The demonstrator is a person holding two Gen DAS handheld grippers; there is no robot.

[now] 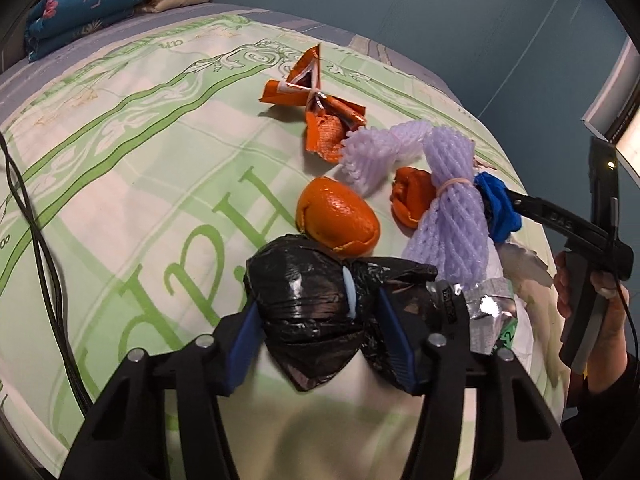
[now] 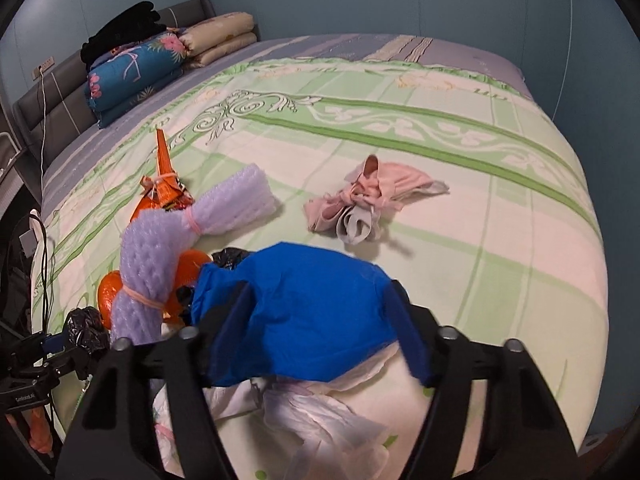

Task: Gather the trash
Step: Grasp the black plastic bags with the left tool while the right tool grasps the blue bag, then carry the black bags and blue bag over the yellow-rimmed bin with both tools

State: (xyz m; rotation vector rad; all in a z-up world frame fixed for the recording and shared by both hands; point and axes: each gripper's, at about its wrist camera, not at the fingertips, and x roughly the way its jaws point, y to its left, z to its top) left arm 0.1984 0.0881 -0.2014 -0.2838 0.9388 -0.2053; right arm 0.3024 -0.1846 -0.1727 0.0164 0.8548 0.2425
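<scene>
We look down close from each tool over the bed (image 1: 120, 160); both views share the purple foam netting (image 1: 452, 208).

The bed (image 2: 440, 128) is wearing a green-and-cream scrolled cover; at its 9 o'clock, lilac foam netting (image 2: 152, 264) is lying over orange peel (image 1: 340, 216).

A bed (image 2: 460, 92) carries everything, spread with a pale cover (image 2: 500, 216) banded in green. At the bed's centre lies a crumpled pink cloth (image 2: 376, 196). Toward nine o'clock sit an orange wrapper (image 1: 316, 96), purple foam netting (image 1: 452, 200) and orange peel (image 1: 338, 218), close together. At six o'clock a black plastic bag (image 1: 316, 308), a blue piece (image 2: 304, 316) and white tissue (image 2: 320, 412) rest on the cover. Folded quilts (image 2: 136, 72) are stacked at eleven o'clock.
</scene>
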